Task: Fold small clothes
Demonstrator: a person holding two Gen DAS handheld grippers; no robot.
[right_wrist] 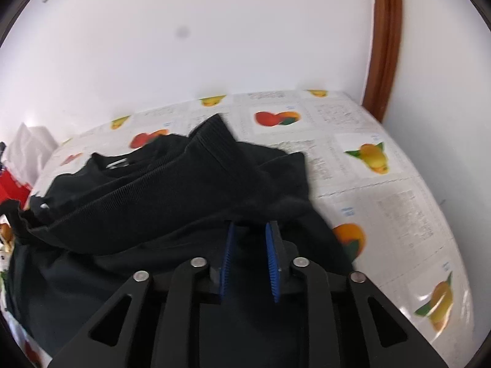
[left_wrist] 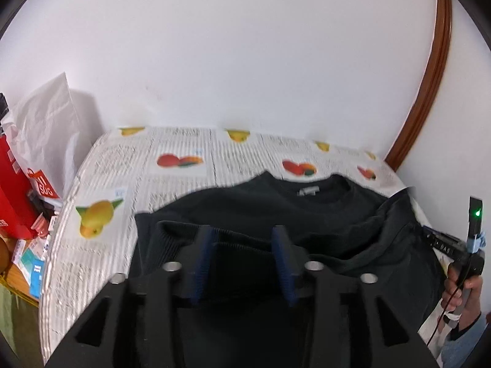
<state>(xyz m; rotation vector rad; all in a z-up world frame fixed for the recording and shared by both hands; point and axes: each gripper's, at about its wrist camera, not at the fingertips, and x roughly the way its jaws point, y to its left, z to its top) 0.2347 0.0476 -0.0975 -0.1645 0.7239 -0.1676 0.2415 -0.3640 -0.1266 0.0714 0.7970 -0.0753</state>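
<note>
A black sweater (left_wrist: pixel 307 211) lies on a table covered with a fruit-print cloth (left_wrist: pixel 107 184). Its neck with a grey label faces the far wall. My left gripper (left_wrist: pixel 244 233) is open, its blue pads on either side of the ribbed hem fold. In the right wrist view the sweater (right_wrist: pixel 168 190) is bunched, a ribbed cuff sticking up. My right gripper (right_wrist: pixel 250 230) has its jaws apart, with the fabric edge draped over the tips. Whether it pinches the cloth I cannot tell. The right gripper's handle (left_wrist: pixel 466 251) and the hand show in the left wrist view.
A white wall stands close behind the table. A brown wooden door frame (left_wrist: pixel 429 70) rises at the right. Left of the table are a red box (left_wrist: pixel 12 190), a white bag (left_wrist: pixel 46 122) and small packets. The cloth (right_wrist: pixel 383 184) lies bare right of the sweater.
</note>
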